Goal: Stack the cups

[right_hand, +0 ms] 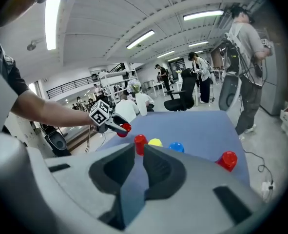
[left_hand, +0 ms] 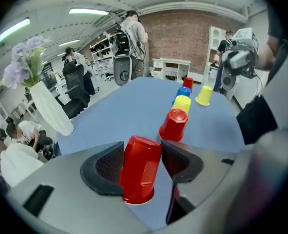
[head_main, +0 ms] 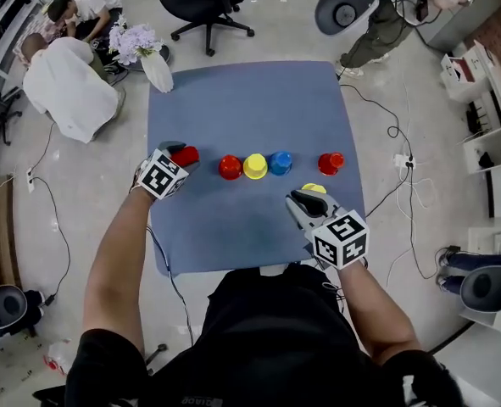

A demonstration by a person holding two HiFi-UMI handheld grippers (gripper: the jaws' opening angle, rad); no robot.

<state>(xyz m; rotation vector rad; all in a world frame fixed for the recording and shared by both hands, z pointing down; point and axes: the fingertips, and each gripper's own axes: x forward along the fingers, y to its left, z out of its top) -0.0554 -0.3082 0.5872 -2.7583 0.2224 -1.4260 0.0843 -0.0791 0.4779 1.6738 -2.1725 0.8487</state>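
Left gripper view showed the left gripper clamped on an upturned red cup, its long axis near upright. Beyond, at one o'clock, the next red cup stood just ahead; the right gripper, narrow and empty, hung farther off.

Glossy red plastic cup; matt blue cloth table cover.
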